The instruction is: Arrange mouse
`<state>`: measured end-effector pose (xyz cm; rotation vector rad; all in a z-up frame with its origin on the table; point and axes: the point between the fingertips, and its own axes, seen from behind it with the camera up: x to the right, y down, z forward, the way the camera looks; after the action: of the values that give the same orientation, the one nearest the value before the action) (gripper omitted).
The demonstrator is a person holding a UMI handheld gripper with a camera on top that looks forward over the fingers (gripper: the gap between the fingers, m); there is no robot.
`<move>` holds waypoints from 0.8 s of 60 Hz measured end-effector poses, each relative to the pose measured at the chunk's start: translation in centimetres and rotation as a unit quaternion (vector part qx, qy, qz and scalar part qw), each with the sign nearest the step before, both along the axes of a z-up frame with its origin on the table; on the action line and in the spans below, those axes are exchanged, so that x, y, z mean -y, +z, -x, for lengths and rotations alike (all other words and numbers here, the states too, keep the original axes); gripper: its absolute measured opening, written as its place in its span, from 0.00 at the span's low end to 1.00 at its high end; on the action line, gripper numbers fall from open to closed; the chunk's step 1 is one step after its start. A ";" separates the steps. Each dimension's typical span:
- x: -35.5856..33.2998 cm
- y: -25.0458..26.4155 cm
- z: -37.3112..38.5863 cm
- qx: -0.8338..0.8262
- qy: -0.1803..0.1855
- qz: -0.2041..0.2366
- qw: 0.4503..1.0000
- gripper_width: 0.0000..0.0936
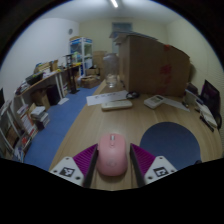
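The tool (111, 168) pinches the pink mouse (112, 155) between its pads, lifted above the wooden counter (100, 125) (presumably carried for placing). Just ahead to the right lies a dark round mousepad (172, 140), the likely destination; a keyboard (117, 103) sits further beyond.

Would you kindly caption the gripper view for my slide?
Gripper fingers clasp a pink mouse above a wooden table.
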<state>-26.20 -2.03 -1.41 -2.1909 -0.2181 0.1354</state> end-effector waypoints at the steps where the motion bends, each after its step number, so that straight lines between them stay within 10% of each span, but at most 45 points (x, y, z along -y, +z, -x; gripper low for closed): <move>1: -0.2 0.0 -0.2 -0.001 -0.009 -0.001 1.000 0.68; 18: 0.2 1.3 0.3 -0.020 -0.021 0.037 0.999 0.34; 26: -1.0 15.8 0.5 -0.026 0.029 -0.096 0.995 0.32; 34: -3.2 25.7 -7.2 -0.031 -0.010 -0.187 0.982 0.32; 48: -4.3 8.9 -18.6 0.004 -0.070 -0.050 0.996 0.32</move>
<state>-7.57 2.30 7.44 -2.1004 -0.0744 0.0365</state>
